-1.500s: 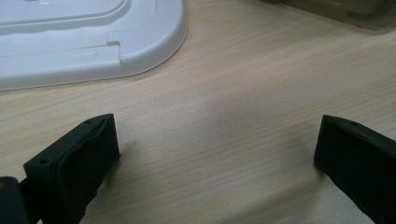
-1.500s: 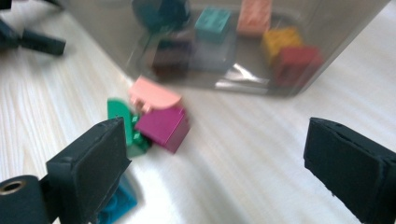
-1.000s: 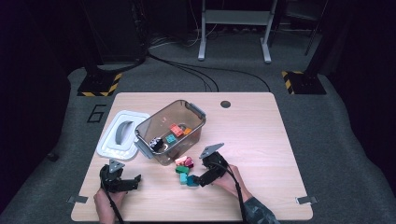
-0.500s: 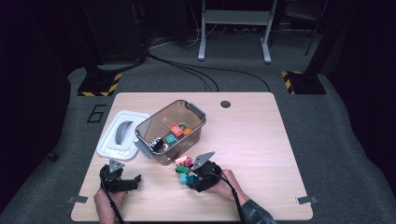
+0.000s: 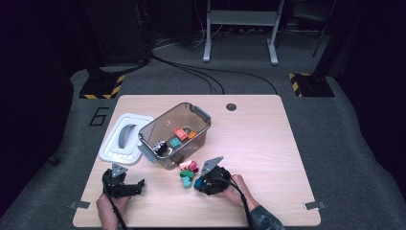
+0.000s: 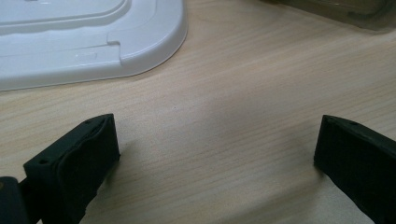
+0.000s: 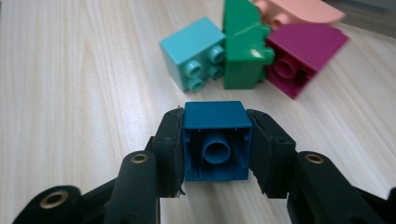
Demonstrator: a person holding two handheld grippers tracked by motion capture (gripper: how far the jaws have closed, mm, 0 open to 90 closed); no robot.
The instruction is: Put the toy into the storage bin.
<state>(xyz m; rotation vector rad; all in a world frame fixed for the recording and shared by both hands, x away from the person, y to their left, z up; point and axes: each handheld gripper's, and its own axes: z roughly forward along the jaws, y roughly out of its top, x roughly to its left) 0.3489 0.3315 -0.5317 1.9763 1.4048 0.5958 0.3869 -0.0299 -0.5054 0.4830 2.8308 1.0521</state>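
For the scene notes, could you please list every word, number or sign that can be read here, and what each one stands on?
"6": a large dark numeral on the grey floor, just left of the table, in the high view.
Yellow-and-black hazard stripes, without lettering, mark two floor plates.
Nothing readable shows on the white lid, the bin or the blue brick.

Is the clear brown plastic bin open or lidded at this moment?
Open. The clear brown plastic bin has no cover on it, coloured blocks show inside, and the white plastic lid lies on the table beside it.
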